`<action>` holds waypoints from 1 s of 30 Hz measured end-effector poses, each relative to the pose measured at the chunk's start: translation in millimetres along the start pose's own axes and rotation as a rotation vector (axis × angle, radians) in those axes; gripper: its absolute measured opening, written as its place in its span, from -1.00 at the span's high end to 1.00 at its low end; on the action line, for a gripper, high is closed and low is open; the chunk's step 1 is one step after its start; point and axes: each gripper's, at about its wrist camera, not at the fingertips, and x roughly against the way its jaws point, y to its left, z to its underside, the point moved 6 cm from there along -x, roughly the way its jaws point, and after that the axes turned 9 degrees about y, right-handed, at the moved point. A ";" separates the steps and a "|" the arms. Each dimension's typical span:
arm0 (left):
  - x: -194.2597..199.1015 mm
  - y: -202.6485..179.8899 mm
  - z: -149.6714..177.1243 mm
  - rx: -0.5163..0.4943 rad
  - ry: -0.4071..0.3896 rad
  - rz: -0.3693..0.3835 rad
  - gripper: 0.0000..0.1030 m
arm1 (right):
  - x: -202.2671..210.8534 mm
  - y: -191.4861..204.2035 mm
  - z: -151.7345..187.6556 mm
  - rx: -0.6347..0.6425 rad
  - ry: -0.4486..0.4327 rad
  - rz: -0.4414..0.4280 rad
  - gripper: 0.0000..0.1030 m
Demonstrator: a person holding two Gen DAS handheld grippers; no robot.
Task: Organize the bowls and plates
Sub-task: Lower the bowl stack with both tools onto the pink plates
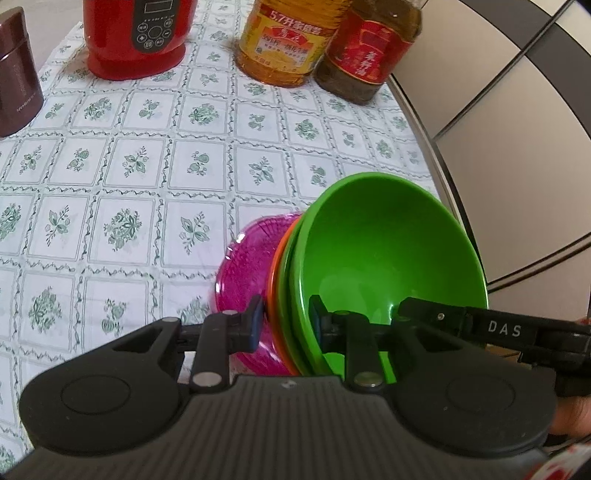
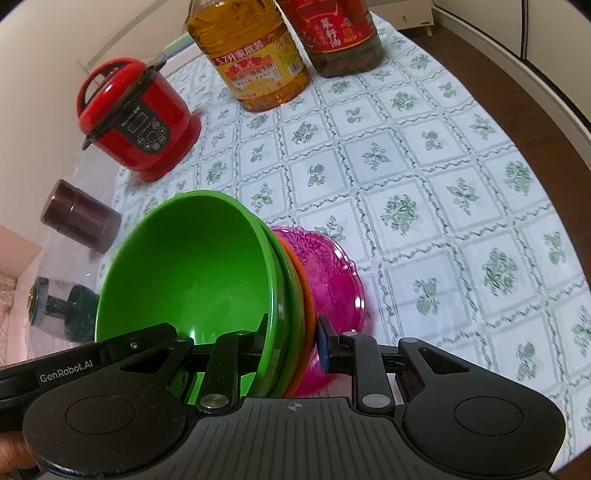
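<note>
A nested stack hangs above the table: a green bowl on top, a second green rim and an orange one under it, and a pink see-through bowl at the bottom. My left gripper is shut on one side of the stack's rims. My right gripper is shut on the opposite side, with the green bowl to its left and the pink bowl to its right. The other gripper's body shows at the edge of each view.
The table has a white cloth with green flower squares. At the back stand a red cooker, a yellow oil bottle, a red-labelled bottle and a dark red canister. The table edge runs along the right.
</note>
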 end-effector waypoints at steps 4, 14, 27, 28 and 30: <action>-14.3 9.9 -7.8 0.016 0.008 -0.004 0.57 | -17.3 -1.7 -9.1 0.000 0.018 0.002 0.54; -39.6 16.6 -12.0 0.013 0.036 -0.010 0.57 | -39.6 -10.6 -16.1 -0.011 0.048 0.016 0.54; -50.6 20.7 -12.4 0.011 0.052 -0.006 0.57 | -50.3 -16.2 -17.9 -0.015 0.056 0.024 0.54; -51.4 21.0 -12.4 0.012 0.053 -0.007 0.57 | -50.6 -16.7 -18.0 -0.015 0.057 0.025 0.54; -53.0 21.6 -12.6 0.011 0.052 -0.007 0.57 | -52.3 -17.8 -18.0 -0.015 0.057 0.026 0.54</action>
